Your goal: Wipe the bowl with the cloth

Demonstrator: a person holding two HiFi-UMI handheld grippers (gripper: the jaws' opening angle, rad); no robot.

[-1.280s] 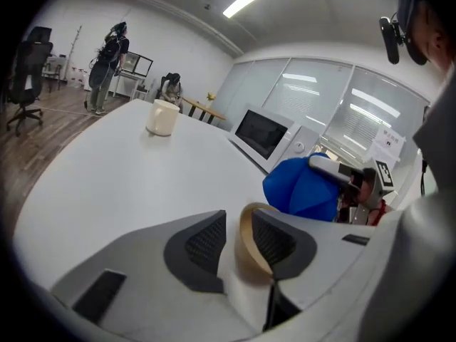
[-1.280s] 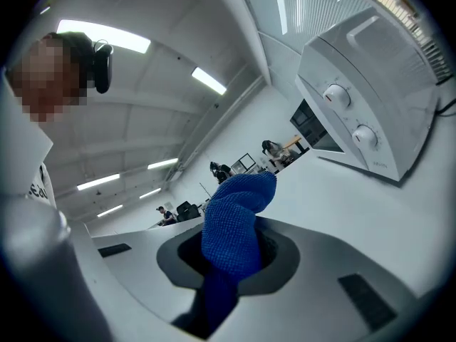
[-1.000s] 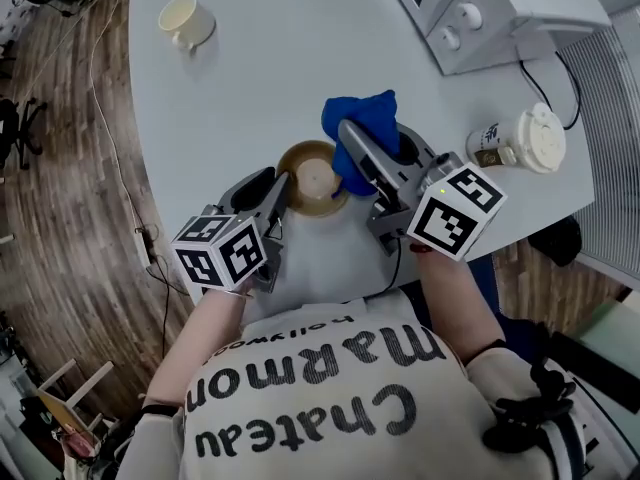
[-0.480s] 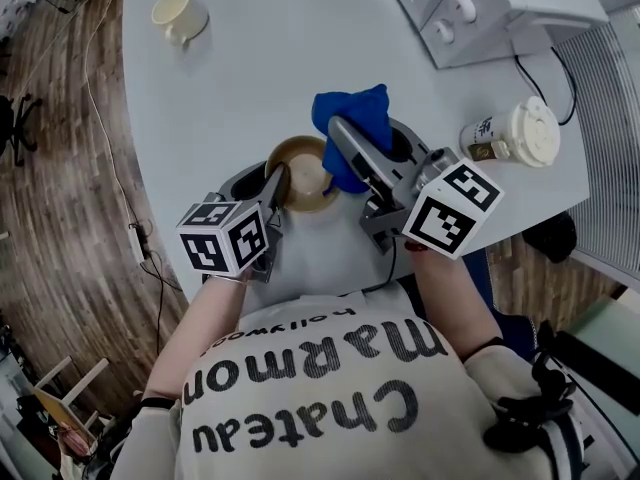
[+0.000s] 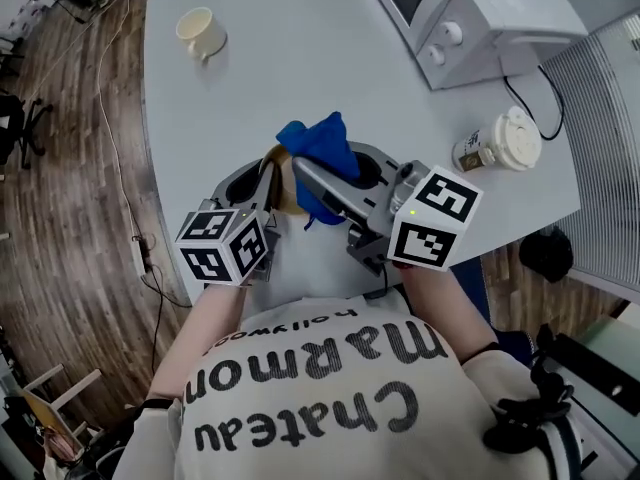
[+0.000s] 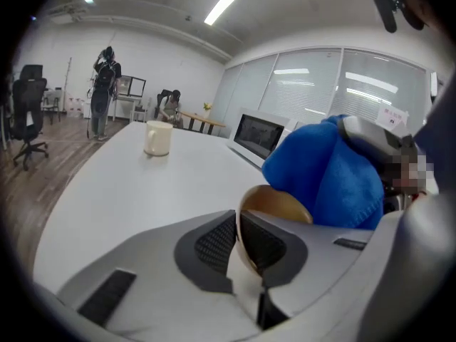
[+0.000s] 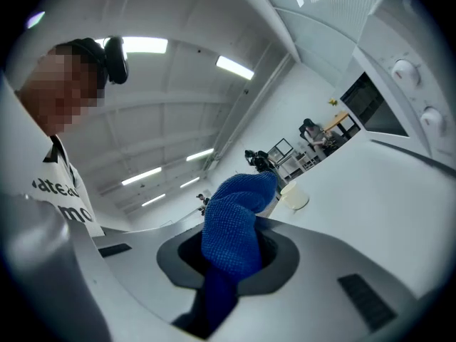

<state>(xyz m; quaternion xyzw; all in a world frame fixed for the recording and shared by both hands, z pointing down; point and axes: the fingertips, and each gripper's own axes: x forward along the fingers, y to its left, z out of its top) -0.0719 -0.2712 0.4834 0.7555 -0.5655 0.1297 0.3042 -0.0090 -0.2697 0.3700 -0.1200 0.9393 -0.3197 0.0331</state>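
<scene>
At the near edge of the white table (image 5: 300, 68), the left gripper (image 6: 237, 223) had just been closing its jaws. They were clamped on the wall of the brown bowl (image 6: 279, 204), one ribbed pad inside the rim and one outside. The bowl stood tilted up on edge in that grip, its opening turned toward the right gripper (image 5: 305, 173). That gripper's jaws were clenched on the blue cloth (image 7: 231, 226), which bulged past the fingertips in a rounded wad and trailed back down between the pads. The wad lay against the bowl's right side and covered part of its rim in the head view. Whether it reached the inside bottom could not be told.

Far beyond the bowl and to its left sat a cream mug (image 5: 202, 33), well apart from it. Beyond the bowl to the right stood a white microwave (image 5: 480, 18). A lidded paper cup (image 5: 505, 140) rested to the right of the bowl, near the table's rim.

Bare tabletop stretched from the bowl out to the mug and the microwave. The table's curved edge ran just beside the bowl on the person's side and swept round to its left, with wooden floor (image 5: 60, 168) below.
</scene>
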